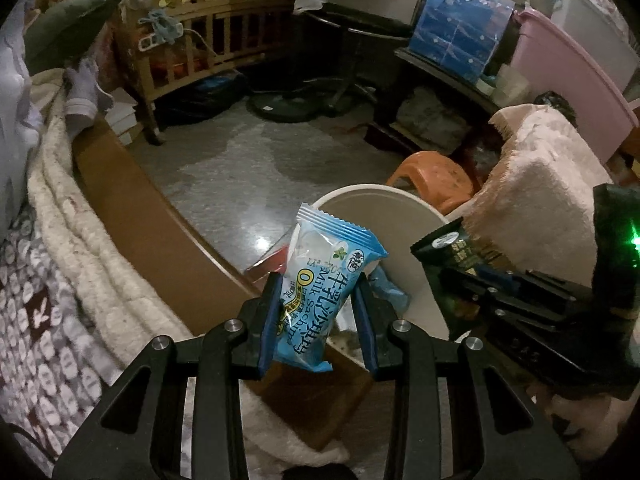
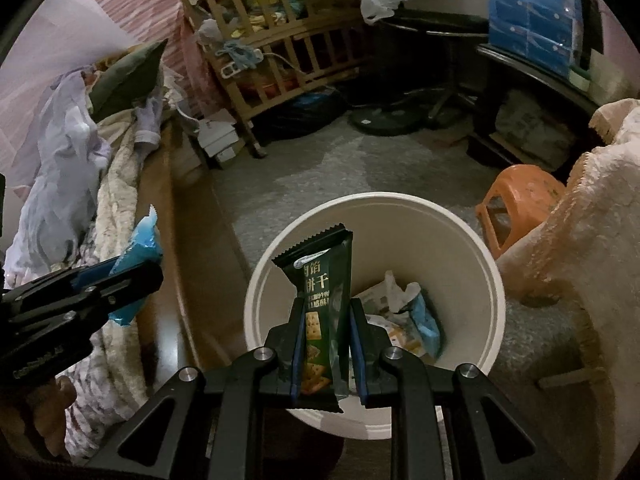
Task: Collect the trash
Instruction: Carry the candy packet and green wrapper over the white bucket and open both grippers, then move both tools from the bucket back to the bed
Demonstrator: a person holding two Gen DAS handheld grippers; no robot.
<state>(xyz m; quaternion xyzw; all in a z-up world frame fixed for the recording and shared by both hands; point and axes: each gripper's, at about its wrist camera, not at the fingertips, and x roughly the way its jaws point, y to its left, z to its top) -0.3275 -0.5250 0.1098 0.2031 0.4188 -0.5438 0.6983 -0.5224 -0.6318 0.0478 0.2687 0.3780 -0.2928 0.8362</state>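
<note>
Left gripper (image 1: 318, 320) clenched on a glossy light-blue plastic snack wrapper (image 1: 320, 288), crinkled, serrated ends, held just beside the round white plastic bin (image 2: 494, 280). Right gripper (image 2: 326, 346) grasps a dark-green cracker wrapper (image 2: 324, 300) above the bin's mouth.

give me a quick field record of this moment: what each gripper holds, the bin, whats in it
left gripper: shut on blue wrapper, held upright
right gripper: shut on dark green wrapper, held over the bin's opening
bin: white bucket, open top, on the floor beside the bed
bin contents: crumpled packets, light blue and white
nearby: orange stool behind the bucket
task state: both wrappers not yet dropped
</note>
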